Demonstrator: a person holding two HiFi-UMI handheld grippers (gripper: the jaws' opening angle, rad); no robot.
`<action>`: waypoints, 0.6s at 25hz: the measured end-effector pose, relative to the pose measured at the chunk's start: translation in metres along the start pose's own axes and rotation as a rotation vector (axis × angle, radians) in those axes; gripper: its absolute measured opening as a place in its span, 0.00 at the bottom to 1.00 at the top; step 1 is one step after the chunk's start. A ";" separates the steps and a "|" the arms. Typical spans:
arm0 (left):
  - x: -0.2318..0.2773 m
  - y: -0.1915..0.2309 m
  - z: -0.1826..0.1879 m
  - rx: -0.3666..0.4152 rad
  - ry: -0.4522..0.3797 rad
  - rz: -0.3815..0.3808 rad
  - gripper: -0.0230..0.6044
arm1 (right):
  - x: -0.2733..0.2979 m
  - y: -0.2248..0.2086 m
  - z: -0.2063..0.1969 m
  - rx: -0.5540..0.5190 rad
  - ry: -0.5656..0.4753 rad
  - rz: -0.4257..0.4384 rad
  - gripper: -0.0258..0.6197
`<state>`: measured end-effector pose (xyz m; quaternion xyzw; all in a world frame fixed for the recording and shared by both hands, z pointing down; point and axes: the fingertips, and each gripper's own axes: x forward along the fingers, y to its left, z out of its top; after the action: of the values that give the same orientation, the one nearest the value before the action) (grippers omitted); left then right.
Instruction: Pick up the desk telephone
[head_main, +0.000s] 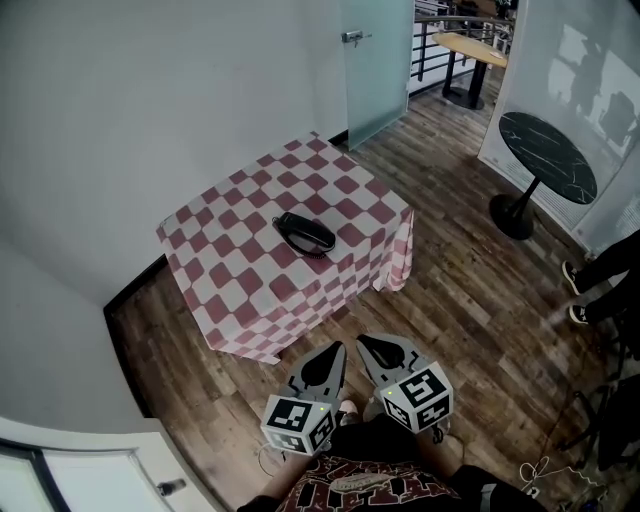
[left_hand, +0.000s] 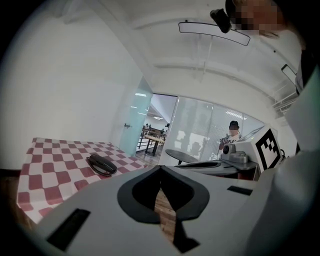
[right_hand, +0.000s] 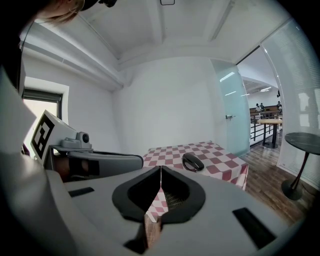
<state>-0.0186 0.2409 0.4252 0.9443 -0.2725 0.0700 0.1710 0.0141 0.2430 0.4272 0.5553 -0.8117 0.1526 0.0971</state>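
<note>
Head view, one desk telephone (head_main: 305, 234), one checked table (head_main: 240, 262)

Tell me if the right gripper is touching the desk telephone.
Apart. Head view: right gripper hangs over floor, short of the table; telephone lies on it.

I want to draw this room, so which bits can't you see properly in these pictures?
- Desk telephone: its buttons are too small to make out in any view.
- Whatever holds up the checked cloth: covered by the cloth itself in all views.
- Person: cut off by the head view's right edge, so only legs and shoes show.
</note>
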 end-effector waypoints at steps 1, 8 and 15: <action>0.001 0.002 0.001 -0.003 -0.002 0.001 0.05 | 0.002 -0.001 0.001 -0.001 0.000 0.000 0.07; 0.015 0.019 0.006 -0.021 -0.003 0.032 0.05 | 0.026 -0.011 0.009 -0.010 0.012 0.037 0.07; 0.044 0.045 0.020 -0.049 -0.006 0.090 0.05 | 0.057 -0.033 0.024 -0.026 0.032 0.100 0.07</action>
<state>-0.0052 0.1767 0.4296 0.9267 -0.3170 0.0680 0.1899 0.0243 0.1738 0.4278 0.5102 -0.8388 0.1555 0.1094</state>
